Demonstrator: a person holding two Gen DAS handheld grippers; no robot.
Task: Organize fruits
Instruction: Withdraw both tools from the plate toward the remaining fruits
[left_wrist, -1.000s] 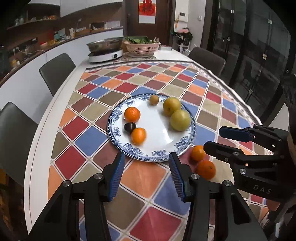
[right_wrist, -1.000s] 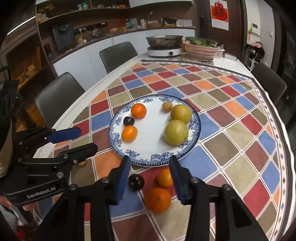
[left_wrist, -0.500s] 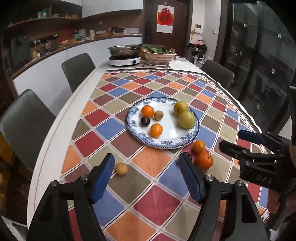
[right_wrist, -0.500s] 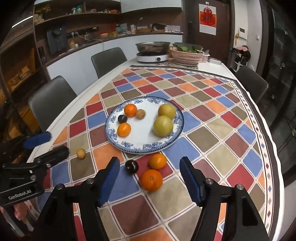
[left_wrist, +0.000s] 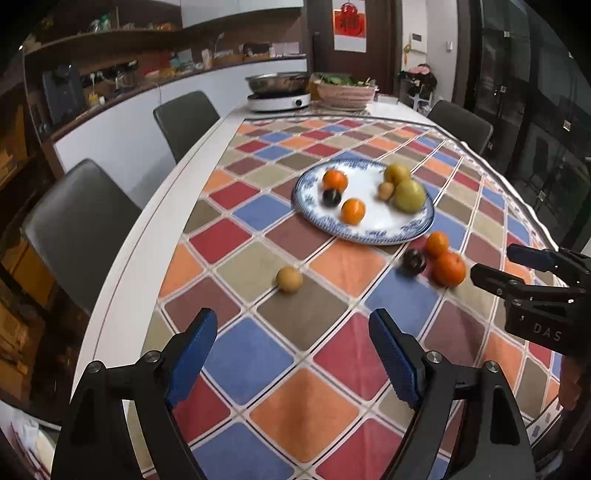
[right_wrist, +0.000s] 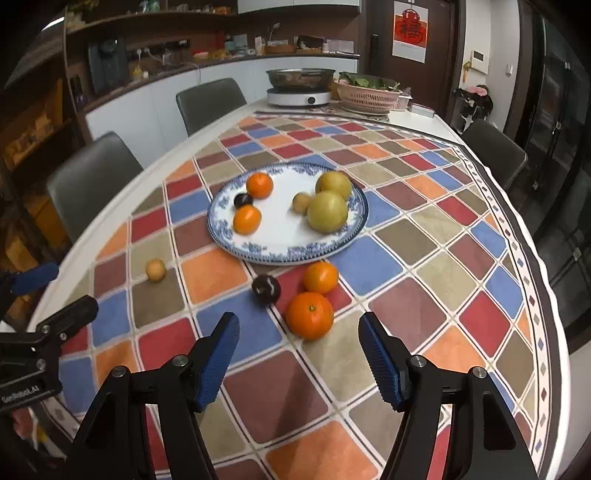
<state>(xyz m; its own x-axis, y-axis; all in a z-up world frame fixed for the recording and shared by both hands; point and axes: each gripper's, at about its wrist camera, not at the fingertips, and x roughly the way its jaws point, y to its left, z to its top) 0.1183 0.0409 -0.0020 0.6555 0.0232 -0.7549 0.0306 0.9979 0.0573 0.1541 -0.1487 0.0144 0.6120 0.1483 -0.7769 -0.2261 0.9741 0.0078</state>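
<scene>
Right wrist: checkered tablecloth (right_wrist: 424, 236), kitchen counter (right_wrist: 221, 70) behind.

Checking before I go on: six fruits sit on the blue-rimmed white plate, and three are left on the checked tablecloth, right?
Not quite. Six on the blue-rimmed white plate is right, but four remain on the checked tablecloth: a large orange, a smaller orange, a dark plum and a small tan fruit off alone. The right wrist view shows all four.

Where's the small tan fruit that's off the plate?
The small tan fruit lies alone on the tablecloth, left of the plate in the right wrist view, apart from the dark plum and two oranges near the plate's front rim.
</scene>
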